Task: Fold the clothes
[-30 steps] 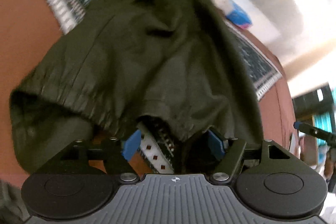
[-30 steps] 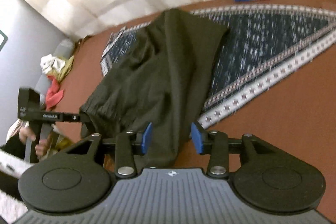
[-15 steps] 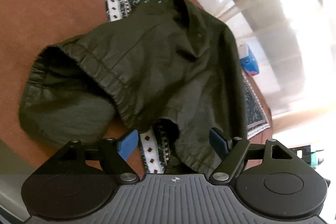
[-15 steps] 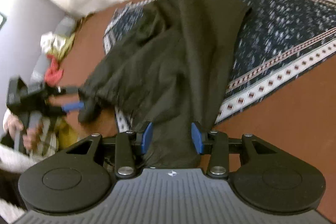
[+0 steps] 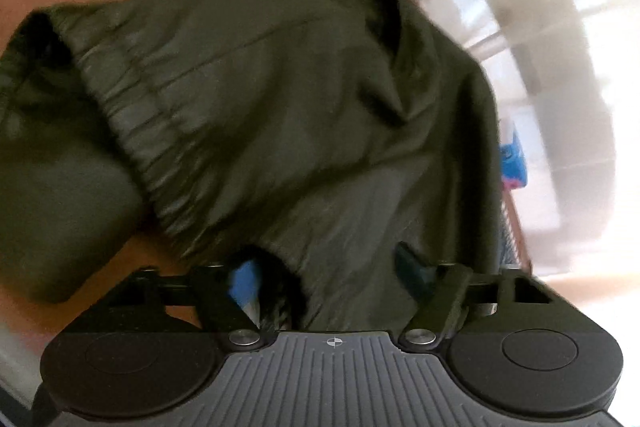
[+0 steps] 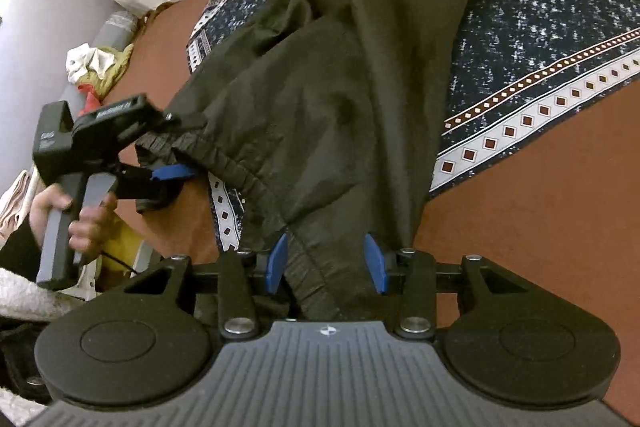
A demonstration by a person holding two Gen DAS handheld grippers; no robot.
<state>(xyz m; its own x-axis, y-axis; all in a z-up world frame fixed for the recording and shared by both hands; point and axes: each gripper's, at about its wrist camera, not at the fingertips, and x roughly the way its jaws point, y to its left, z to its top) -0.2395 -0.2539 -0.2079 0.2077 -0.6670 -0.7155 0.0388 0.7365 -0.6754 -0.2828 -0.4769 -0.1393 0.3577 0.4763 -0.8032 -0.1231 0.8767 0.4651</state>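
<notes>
Currently:
Garment: dark olive trousers (image 6: pixel 320 99), elastic waistband gathered, draped over patterned rug (image 6: pixel 540 39).
Right gripper (image 6: pixel 326 263): jaws spread, fabric between.
Left gripper (image 5: pixel 326 277): jaws spread around fabric edge.

Left wrist view motion-blurred. Right fingertip (image 5: pixel 412 269) of left gripper (image 5: pixel 326 273) covered by dark olive elastic-waisted trousers (image 5: pixel 280 115); blue packet (image 5: pixel 514 163) partly hidden at far right.
</notes>
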